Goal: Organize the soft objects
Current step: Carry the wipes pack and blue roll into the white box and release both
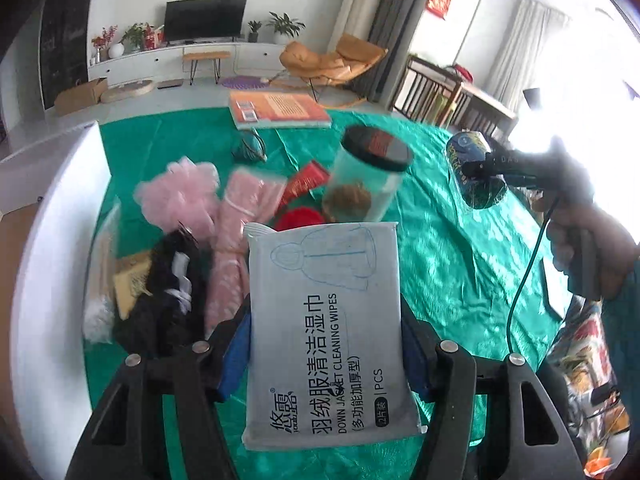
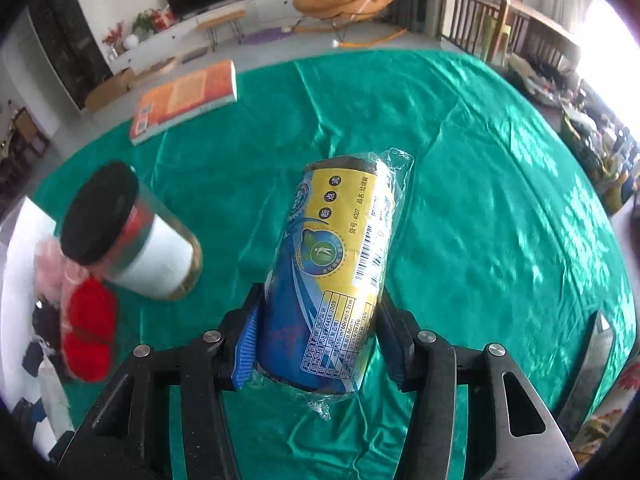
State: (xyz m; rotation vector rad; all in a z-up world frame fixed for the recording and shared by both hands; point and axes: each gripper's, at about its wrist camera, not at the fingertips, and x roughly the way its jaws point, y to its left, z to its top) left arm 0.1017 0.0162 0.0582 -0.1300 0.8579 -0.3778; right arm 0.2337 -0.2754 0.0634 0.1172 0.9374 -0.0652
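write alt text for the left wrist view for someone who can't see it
The left claw grips a flat grey pack of cleaning wipes above a green tablecloth. Behind it lie a pink mesh sponge, pink and black soft items and a clear black-lidded jar. At right, the right claw holds a bag roll.

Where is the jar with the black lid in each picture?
Left wrist view: the jar with the black lid is above the middle, just beyond the wipes pack held in the left gripper.
Right wrist view: the jar is at the left, left of the bag roll in the right gripper.
Shared landmark: the orange book on the green cloth.
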